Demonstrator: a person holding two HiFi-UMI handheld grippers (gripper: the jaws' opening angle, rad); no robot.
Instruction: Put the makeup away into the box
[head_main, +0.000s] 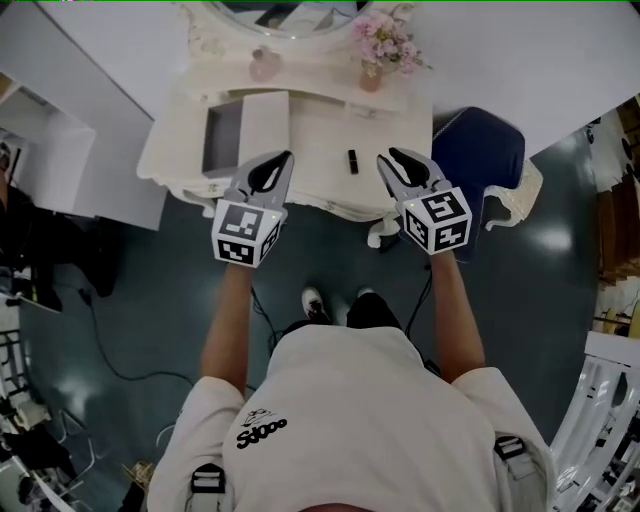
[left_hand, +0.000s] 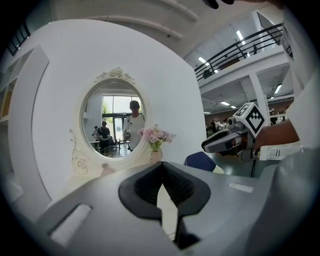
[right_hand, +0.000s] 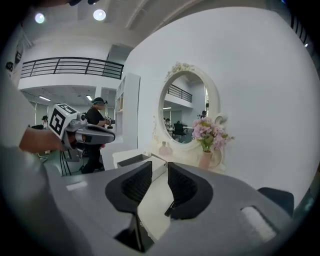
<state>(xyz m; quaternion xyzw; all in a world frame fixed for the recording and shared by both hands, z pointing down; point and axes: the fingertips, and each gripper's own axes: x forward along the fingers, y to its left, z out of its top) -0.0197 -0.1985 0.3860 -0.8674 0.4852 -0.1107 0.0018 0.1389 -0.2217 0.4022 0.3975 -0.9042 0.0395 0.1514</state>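
Observation:
A small black makeup stick (head_main: 353, 160) lies on the white dressing table (head_main: 320, 135). It sits between my two grippers, slightly beyond their tips. The open box (head_main: 222, 138) with a grey inside rests at the table's left, its white lid (head_main: 265, 125) beside it. My left gripper (head_main: 284, 158) hovers over the table's front edge near the lid, with its jaws together and nothing in them (left_hand: 161, 165). My right gripper (head_main: 392, 157) hangs over the front edge right of the stick. Its jaws are apart and hold nothing (right_hand: 159, 167). The box (right_hand: 131, 160) shows past them.
A perfume bottle (head_main: 265, 65), a vase of pink flowers (head_main: 380, 45) and an oval mirror (left_hand: 117, 120) stand along the table's back. A dark blue chair (head_main: 480, 150) is at the table's right. The white wall lies behind, and the person's shoes are on the dark floor below.

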